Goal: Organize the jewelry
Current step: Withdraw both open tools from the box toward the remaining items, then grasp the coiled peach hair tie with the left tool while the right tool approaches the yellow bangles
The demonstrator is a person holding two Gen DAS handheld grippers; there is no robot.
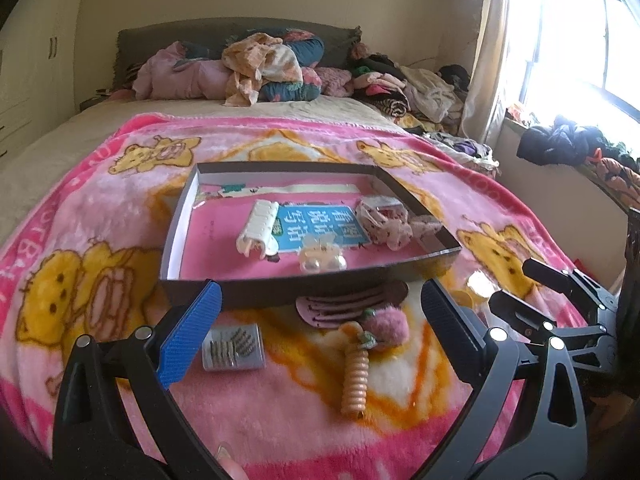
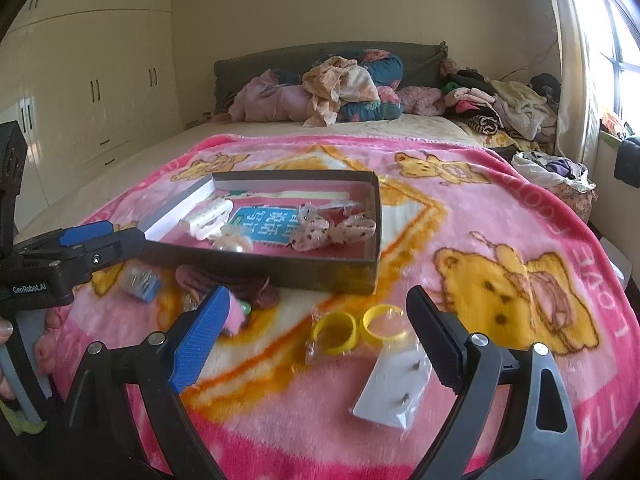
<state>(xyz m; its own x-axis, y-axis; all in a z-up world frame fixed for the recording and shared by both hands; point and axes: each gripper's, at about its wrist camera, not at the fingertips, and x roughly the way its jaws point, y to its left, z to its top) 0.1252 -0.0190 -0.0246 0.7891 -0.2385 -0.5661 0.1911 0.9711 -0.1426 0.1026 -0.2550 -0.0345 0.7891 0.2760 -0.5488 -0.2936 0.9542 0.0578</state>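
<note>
Jewelry bits are scattered over a pink bear-print blanket point(image 1: 92, 216), some already sitting in a shallow dark box point(image 1: 288, 286) and some still loose in front of it. Inside the box: a white claw clip point(image 1: 259, 229), a pearl clip point(image 1: 322, 258) near the front wall, and a spotted fabric bow point(image 1: 386, 224) toward the right side, all lying on a pink sheet with a blue label.

Just outside the front wall there's a dark pink comb-style clip point(image 1: 352, 306) with a fuzzy pink strawberry hair tie point(image 1: 386, 326) touching it, then an orange spiral clip point(image 1: 356, 376) closer to the camera. A small clear case of bobby pins point(image 1: 233, 347) sits to the left of those.

The left gripper point(image 1: 320, 332) hovers over this loose pile with its jaws spread wide and nothing in them; the spiral clip and strawberry lie roughly between the fingers, and the pin case is right by the blue pad.

Over on the right side, the right gripper point(image 2: 320, 332) is also wide open and empty. Two yellow rings in plastic point(image 2: 358, 326) lie between its fingers, and a white earring card point(image 2: 394, 392) sits just beside the black finger.

Behind it all, a heap of clothes point(image 1: 260, 68) is piled at the head of the bed.
</note>
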